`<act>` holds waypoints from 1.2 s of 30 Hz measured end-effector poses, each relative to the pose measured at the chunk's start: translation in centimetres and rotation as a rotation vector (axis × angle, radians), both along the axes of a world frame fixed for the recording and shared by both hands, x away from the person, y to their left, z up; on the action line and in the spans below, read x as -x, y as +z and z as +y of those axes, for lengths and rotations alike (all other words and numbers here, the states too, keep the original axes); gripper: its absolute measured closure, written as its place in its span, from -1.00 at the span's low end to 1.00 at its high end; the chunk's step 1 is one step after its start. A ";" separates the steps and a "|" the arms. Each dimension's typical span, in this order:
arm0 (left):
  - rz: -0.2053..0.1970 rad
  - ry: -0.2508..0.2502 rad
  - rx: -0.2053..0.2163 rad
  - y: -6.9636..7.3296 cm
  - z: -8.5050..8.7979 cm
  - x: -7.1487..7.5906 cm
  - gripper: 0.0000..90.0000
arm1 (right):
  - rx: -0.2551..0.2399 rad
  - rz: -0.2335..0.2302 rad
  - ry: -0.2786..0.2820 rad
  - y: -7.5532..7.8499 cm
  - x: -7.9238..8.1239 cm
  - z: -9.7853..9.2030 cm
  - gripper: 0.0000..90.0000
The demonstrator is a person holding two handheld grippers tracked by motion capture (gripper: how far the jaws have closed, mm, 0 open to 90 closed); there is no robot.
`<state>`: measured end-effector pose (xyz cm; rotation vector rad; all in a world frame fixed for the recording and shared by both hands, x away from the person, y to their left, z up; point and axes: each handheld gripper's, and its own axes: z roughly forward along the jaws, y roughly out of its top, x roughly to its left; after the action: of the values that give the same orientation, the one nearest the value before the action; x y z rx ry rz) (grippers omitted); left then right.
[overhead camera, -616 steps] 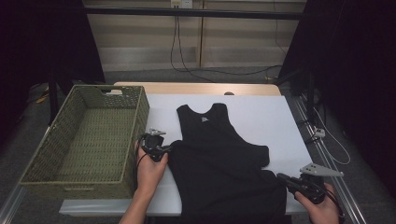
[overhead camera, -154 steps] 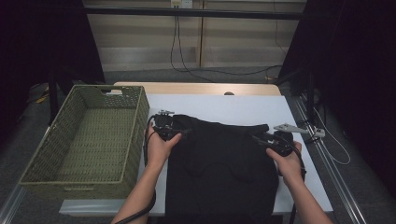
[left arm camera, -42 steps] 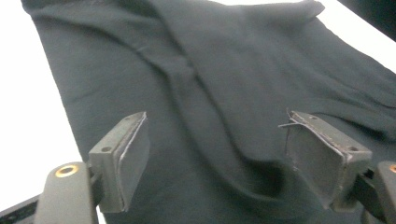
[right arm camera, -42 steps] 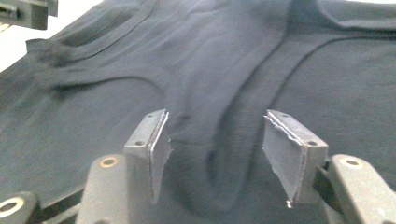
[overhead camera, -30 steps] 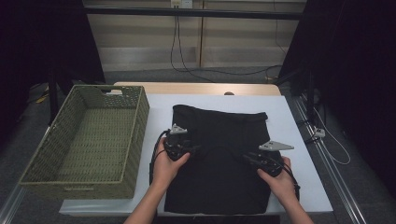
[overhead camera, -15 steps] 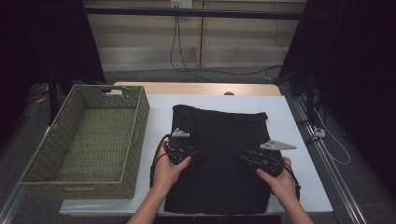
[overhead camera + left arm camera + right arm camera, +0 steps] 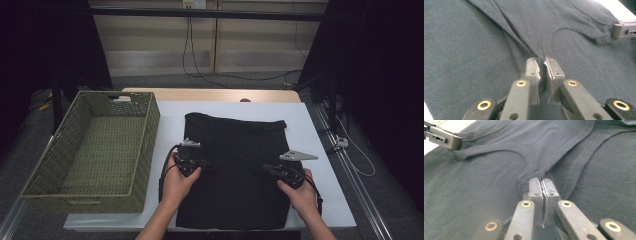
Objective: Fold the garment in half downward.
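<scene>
Since a second ago both hands have kept their place, and both pairs of tongs have just been closing. The left tongs pinch a fold of the black shirt; the right tongs pinch another. The shirt lies flat on the counter, stretched between them.

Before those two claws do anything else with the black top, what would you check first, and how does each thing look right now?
1. Left gripper pinching the black top: ok, jaws have just closed on a fabric edge.
2. Right gripper pinching fabric: ok, also just closed.
3. Both grips level across the top: ok.
4. Top lying fully on the table: ok.
5. Basket ready to receive: ok, nothing inside.
6. How many layers each grip caught: cannot tell.
</scene>
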<state>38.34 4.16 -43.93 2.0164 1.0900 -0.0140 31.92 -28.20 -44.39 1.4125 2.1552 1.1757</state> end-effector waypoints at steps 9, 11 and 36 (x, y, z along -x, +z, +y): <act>-0.023 -0.014 0.008 1.0 0.5 0.4 0.84 | -0.045 -0.025 -0.010 0.7 0.6 -0.2 0.98; -0.019 -0.007 0.010 1.0 0.6 0.5 0.84 | -0.048 -0.027 -0.003 0.8 0.8 -0.3 0.98; 0.005 -0.026 0.025 0.9 1.9 2.1 0.87 | -0.061 -0.040 0.006 1.1 3.5 -1.4 0.98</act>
<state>36.19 6.09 -43.08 2.0090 1.0618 -0.0452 28.40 -29.61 -43.25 1.3958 2.1153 1.2709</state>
